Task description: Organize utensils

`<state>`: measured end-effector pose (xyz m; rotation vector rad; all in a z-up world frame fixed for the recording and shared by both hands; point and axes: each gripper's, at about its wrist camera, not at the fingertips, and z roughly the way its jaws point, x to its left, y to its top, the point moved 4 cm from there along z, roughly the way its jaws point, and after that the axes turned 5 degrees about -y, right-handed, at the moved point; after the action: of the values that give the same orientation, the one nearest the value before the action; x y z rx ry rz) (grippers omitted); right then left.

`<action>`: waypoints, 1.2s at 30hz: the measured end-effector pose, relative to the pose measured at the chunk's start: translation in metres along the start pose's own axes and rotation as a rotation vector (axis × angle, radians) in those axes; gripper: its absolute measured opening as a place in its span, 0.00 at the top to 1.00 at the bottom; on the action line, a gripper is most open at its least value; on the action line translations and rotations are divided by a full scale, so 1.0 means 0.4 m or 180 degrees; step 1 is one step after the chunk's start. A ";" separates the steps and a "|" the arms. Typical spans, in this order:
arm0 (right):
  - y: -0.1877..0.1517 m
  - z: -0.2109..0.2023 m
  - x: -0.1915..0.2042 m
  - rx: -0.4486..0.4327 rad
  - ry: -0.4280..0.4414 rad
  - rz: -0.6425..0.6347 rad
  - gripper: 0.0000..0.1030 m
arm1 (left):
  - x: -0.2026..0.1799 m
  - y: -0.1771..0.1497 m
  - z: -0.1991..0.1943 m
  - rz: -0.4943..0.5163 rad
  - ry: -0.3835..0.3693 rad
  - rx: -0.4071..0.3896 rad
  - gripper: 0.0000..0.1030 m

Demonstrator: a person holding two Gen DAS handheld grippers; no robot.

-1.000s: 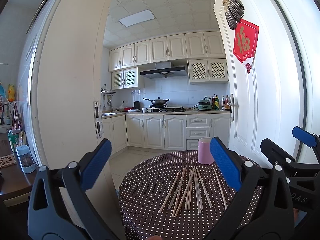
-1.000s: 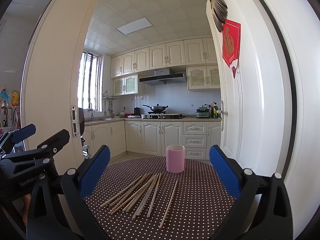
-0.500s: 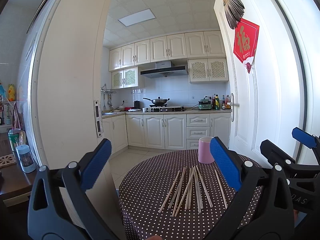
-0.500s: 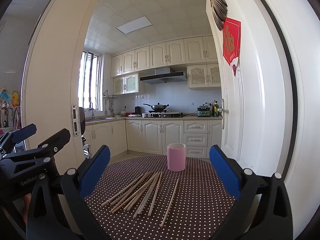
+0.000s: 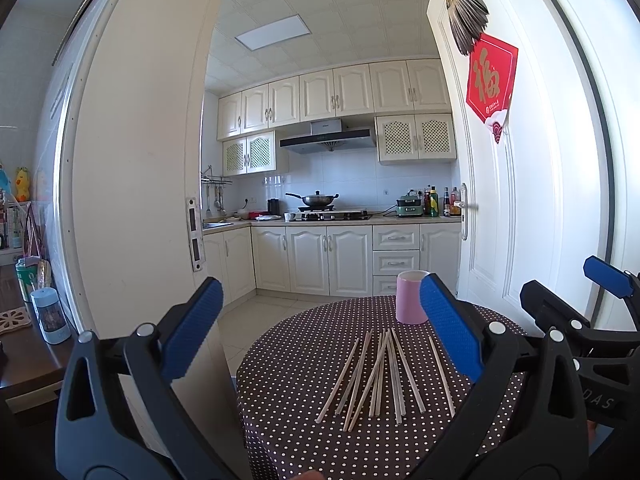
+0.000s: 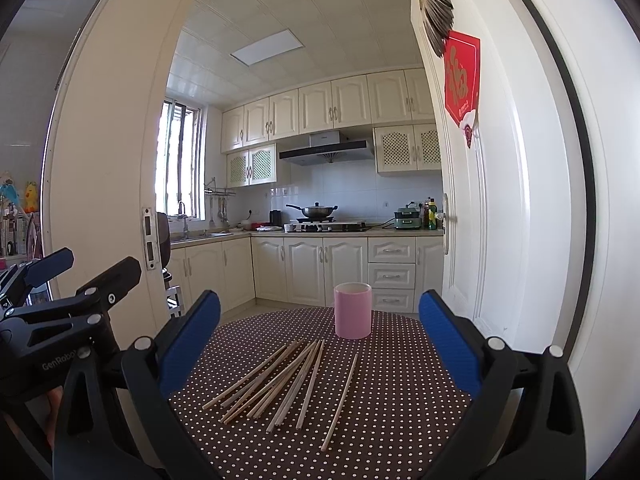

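Several pale wooden chopsticks [image 5: 384, 376] [image 6: 288, 380] lie fanned out on a round table with a dark dotted cloth [image 5: 296, 368] [image 6: 392, 432]. Behind them a pink cup [image 5: 409, 298] [image 6: 353, 310] stands upright near the far edge. My left gripper [image 5: 320, 328] hovers open above the table's left side, nothing between its blue pads. My right gripper [image 6: 320, 336] is open too, held above the near edge with the chopsticks and cup framed between its fingers. Each gripper shows at the side of the other's view.
A white door frame [image 5: 132, 200] rises left of the table and an open white door [image 5: 500, 200] right of it. Kitchen cabinets [image 5: 320, 260] with a stove and wok stand beyond. A brown side table [image 5: 24, 344] with bottles sits at far left.
Both views have drifted very slightly; the chopsticks and cup sit a little lower in the right wrist view. Both grippers stay open and nothing on the table has moved.
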<state>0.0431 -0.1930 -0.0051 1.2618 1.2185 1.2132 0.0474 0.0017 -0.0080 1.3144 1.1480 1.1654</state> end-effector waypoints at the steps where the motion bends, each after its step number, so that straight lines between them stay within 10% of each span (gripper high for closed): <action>1: -0.001 0.000 -0.001 0.0005 0.0001 0.0003 0.07 | -0.001 -0.001 0.001 0.0005 0.0001 0.0001 0.06; 20: -0.069 0.145 -0.034 0.0504 0.0068 0.0090 0.07 | -0.012 -0.067 0.145 0.0011 -0.0206 0.0424 0.06; 28: -0.197 0.325 -0.140 0.1395 -0.0286 0.0219 0.07 | 0.038 -0.209 0.367 -0.0059 -0.0507 0.1600 0.06; 36: -0.306 0.453 -0.131 0.2040 -0.0130 0.0060 0.07 | 0.069 -0.315 0.517 -0.0069 -0.0649 0.2240 0.06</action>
<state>0.2194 -0.2419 -0.1356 1.7469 1.6367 0.8200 0.2511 0.0185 -0.1406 1.8862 1.4762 0.5931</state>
